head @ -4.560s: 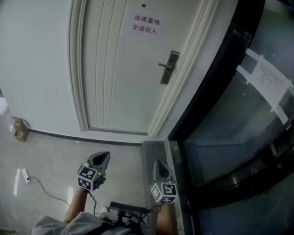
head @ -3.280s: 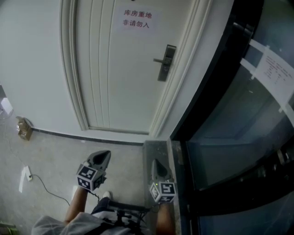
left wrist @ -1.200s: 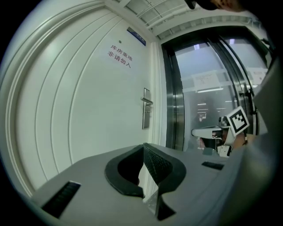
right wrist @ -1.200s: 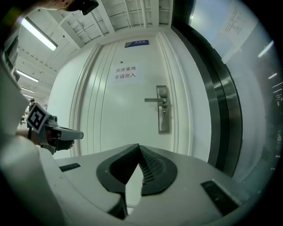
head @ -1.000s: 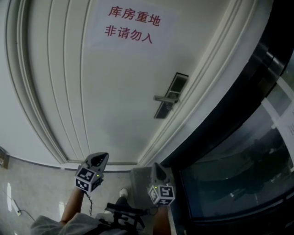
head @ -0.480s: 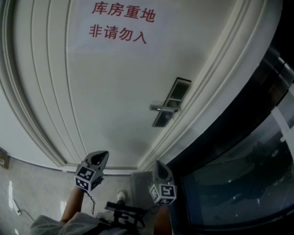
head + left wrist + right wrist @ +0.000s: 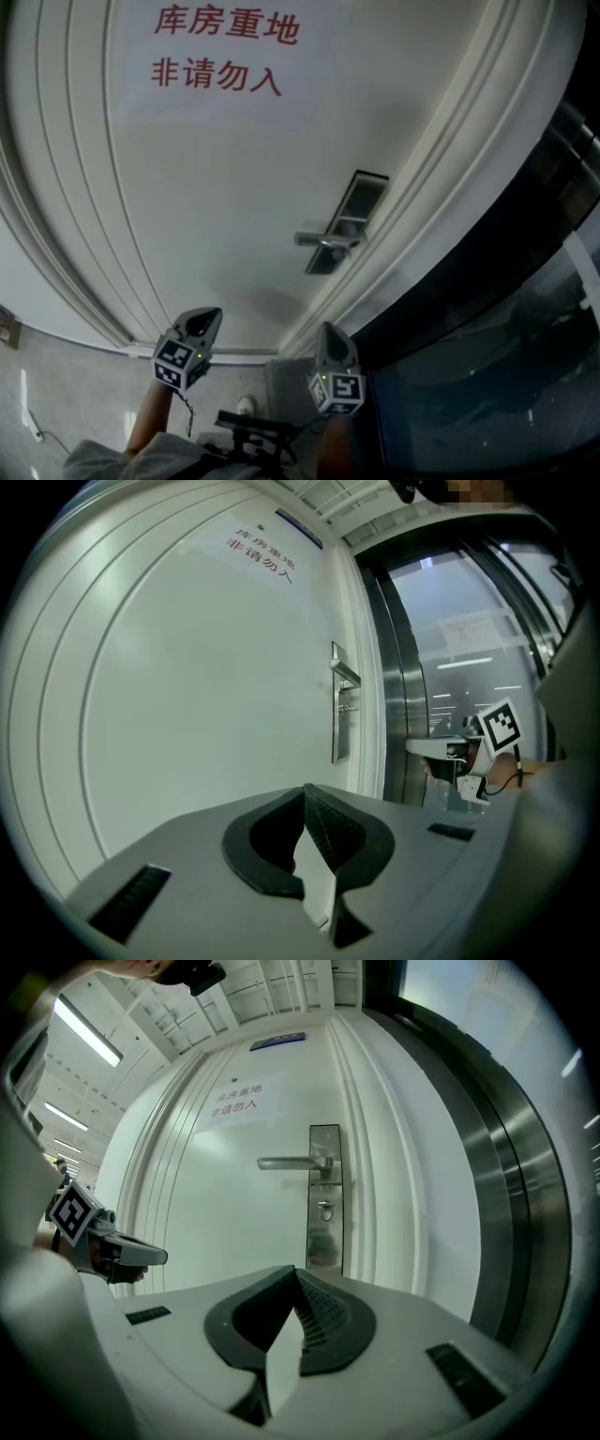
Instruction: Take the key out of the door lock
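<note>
Key [image 7: 323, 1210] is in the lock. White door [image 7: 216, 187] fills my view, lock plate [image 7: 324, 1194] at its 3 o'clock edge. My left gripper [image 7: 305, 789] and right gripper [image 7: 296, 1274] (both pinched together, nothing in them) are well apart from it. The key sits at 6 o'clock under the handle [image 7: 291, 1162].

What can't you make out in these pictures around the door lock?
- Key: in the right gripper view, the keyhole is too small to tell whether a key sits in it.
- Head view: the lock plate below the handle is dark and too small.
- Left gripper view: the lock plate shows edge-on, its face hidden.
</note>
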`<state>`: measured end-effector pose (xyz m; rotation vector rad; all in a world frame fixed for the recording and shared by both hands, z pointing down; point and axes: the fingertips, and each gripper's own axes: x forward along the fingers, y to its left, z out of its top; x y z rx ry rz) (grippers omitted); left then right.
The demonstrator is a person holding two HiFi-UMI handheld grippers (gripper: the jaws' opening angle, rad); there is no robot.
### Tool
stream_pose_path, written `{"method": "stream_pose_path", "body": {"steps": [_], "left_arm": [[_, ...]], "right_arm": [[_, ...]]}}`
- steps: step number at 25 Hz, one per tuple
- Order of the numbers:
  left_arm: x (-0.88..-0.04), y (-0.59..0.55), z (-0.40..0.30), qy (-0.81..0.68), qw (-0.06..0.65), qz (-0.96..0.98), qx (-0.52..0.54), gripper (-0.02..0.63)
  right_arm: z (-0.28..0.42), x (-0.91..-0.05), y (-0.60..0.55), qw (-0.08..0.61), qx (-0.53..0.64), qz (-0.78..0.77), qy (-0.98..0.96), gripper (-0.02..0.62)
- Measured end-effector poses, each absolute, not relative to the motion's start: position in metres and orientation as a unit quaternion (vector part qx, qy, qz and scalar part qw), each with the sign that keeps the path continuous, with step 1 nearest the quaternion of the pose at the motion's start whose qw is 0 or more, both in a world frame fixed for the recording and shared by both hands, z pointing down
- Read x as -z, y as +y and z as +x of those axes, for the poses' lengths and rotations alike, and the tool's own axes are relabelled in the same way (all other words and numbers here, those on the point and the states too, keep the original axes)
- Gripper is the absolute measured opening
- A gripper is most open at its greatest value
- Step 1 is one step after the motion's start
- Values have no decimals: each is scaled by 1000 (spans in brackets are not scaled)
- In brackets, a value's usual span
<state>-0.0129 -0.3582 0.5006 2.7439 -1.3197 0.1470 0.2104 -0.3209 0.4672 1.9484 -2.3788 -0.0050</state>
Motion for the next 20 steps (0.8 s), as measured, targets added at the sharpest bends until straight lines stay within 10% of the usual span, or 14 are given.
{"method": "stream_pose_path", "body": {"steps": [20], "left_arm": [[-499,-384,-8,-444,50,893,-51,5]], "right_arm": [[224,-412,-373,86,142,638,-752,6]]}}
